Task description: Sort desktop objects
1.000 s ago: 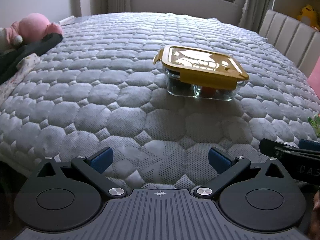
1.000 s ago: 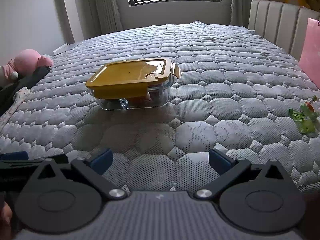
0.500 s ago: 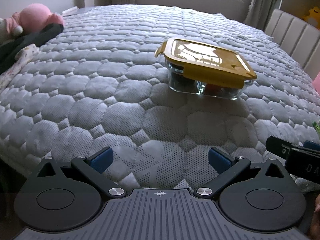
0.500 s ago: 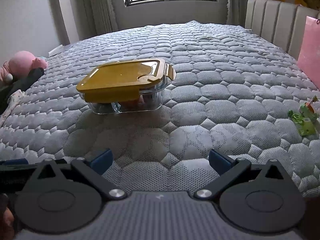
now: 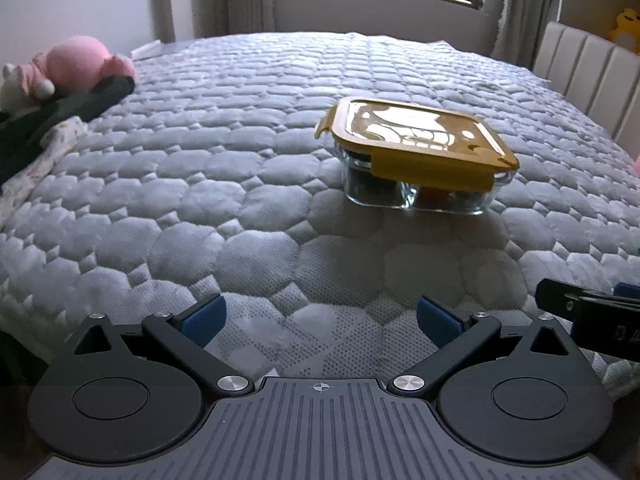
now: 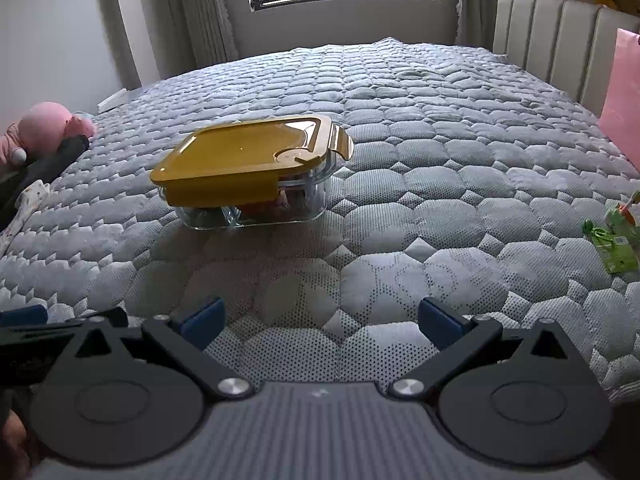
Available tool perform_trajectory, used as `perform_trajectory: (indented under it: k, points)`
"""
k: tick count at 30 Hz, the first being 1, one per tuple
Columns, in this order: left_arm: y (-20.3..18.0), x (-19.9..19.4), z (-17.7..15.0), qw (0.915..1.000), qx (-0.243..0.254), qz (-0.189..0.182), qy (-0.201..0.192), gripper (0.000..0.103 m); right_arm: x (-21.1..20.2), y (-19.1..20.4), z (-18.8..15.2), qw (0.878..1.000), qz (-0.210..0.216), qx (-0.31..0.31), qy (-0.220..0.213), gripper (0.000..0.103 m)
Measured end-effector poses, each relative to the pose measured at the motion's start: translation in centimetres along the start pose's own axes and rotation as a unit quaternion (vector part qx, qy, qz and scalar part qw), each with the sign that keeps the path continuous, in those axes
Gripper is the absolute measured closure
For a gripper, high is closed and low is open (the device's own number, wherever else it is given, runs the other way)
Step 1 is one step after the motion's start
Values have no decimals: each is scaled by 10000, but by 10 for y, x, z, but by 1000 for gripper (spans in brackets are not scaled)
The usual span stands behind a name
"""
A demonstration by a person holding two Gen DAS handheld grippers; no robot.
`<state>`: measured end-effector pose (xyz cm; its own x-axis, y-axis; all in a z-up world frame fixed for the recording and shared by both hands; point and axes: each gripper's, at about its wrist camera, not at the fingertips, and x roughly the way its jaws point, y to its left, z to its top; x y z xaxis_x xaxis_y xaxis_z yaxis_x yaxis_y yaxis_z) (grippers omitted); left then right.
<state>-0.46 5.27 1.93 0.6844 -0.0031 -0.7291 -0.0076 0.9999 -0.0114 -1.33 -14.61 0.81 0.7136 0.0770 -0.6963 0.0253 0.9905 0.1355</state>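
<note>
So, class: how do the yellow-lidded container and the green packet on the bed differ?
The container is a boxy clear tub with a yellow lid; the green packet is flat. The container sits mid-bed, ahead of both open grippers; the packet lies by the right edge. The container looks larger than the packet. Both rest on the grey quilt, untouched.

lidded glass container (image 5: 416, 160) on bed

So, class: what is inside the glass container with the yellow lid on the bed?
Through the clear wall of the glass container, something orange-red shows in one section and something dark in another. The yellow lid covers the top, so what they are cannot be told.
</note>
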Motion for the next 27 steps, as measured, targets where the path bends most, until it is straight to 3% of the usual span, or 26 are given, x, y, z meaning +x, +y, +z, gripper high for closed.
perform_trajectory:
  k: [8,17,27]
  points:
    - [-5,3,0,9999,60,-126,73,0,2,0,0,10000,4,3,16,0]
    - [-3,16,0,9978,-190,-419,472,0,6,-3,4,10000,-9,74,31,0]
    - [-2,20,1,9989,-182,-103,416,0,13,-3,1,9998,57,65,160,0]
